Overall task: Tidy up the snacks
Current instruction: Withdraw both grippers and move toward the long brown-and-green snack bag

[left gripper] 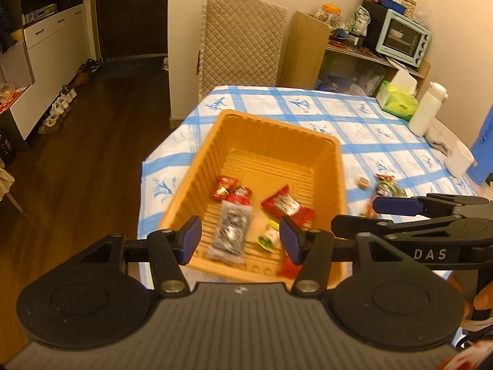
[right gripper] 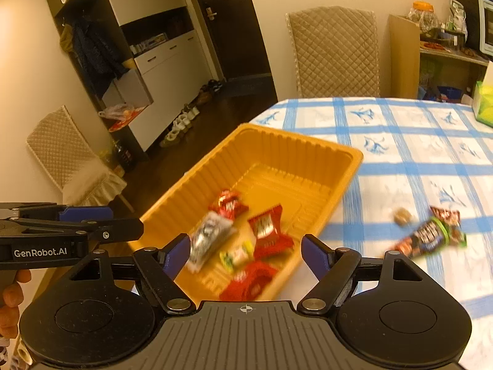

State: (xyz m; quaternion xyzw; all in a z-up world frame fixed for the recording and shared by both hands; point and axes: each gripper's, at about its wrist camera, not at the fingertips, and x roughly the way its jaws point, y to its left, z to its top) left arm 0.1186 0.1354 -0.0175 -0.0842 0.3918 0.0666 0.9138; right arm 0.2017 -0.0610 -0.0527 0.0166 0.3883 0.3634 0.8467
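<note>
Left gripper (left gripper: 240, 237), right gripper (right gripper: 245, 257): wide open, empty, above tray (left gripper: 271, 141).

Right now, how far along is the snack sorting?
Mostly done: several wrapped snacks, red packets and a clear-wrapped dark bar, lie in the ribbed orange plastic tray. Nothing in hand: left gripper and right gripper are open and empty. Left: the dark green-edged packets and small brown candy on the blue-checked tablecloth.
</note>
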